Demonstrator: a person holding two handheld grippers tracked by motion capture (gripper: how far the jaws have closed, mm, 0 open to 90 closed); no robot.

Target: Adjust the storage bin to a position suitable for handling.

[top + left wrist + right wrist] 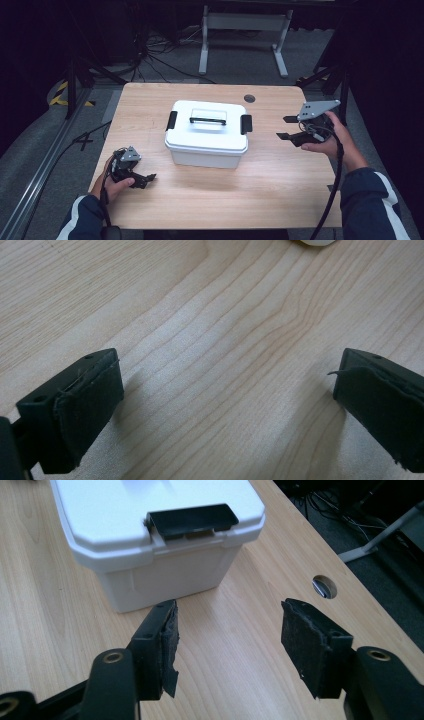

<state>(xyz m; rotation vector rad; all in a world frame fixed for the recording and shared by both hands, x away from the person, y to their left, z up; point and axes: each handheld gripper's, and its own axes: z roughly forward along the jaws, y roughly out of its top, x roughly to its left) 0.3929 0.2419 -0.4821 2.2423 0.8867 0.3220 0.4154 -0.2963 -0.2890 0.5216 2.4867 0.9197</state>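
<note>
A white lidded storage box (207, 133) sits mid-table on a wooden table (280, 185), its lid down and black handle (207, 120) flat.

The right gripper (283, 127), jaws wide and empty, hangs just beside the box's black end latch (192, 520); the left gripper (148, 178), also wide, rests near the table's front-left edge, well apart.

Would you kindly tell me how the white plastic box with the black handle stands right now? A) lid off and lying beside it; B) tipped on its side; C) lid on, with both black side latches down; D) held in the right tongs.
C: the white plastic box sits upright on the wooden table, lid on, black latches down, both tongs apart from it.
</note>
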